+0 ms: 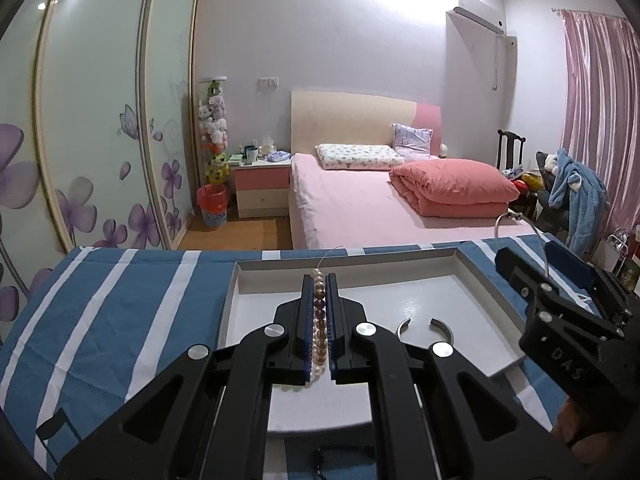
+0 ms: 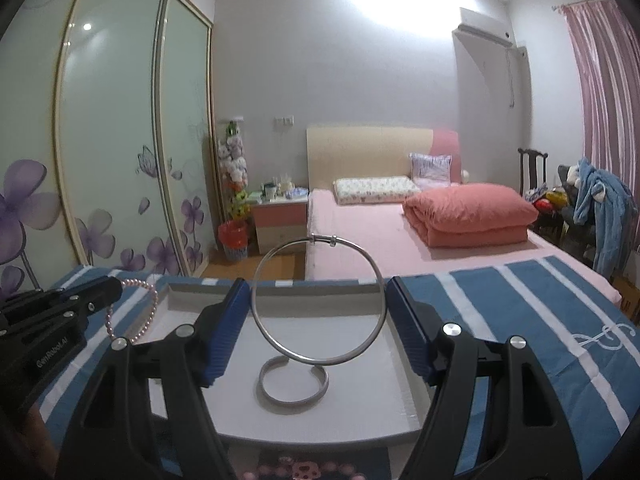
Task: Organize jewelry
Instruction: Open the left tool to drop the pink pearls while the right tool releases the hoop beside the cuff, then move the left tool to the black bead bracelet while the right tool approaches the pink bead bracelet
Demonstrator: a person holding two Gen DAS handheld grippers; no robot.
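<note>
**A:** Why is the left gripper squeezed so tight?

**B:** It has the pearl bracelet pinched between its pads, jaws nearly together, because a string of beads would slip out of anything looser. From the right wrist view the rest of the strand hangs in a loop beside the tray's left edge.

**A:** And the right gripper?

**B:** Its fingers stand wide apart, with the big silver bangle spanning the gap, upright, each side against a blue pad. A stiff hoop has to be held across its width, so the jaws are only as closed as the hoop allows.

**A:** Where does it all go?

**B:** Into the white tray on the striped cloth, I'd judge. A small open cuff already lies flat in it, just below the bangle. Both grippers hover over the tray, so setting the pieces down apart from the cuff looks like the next step.
</note>
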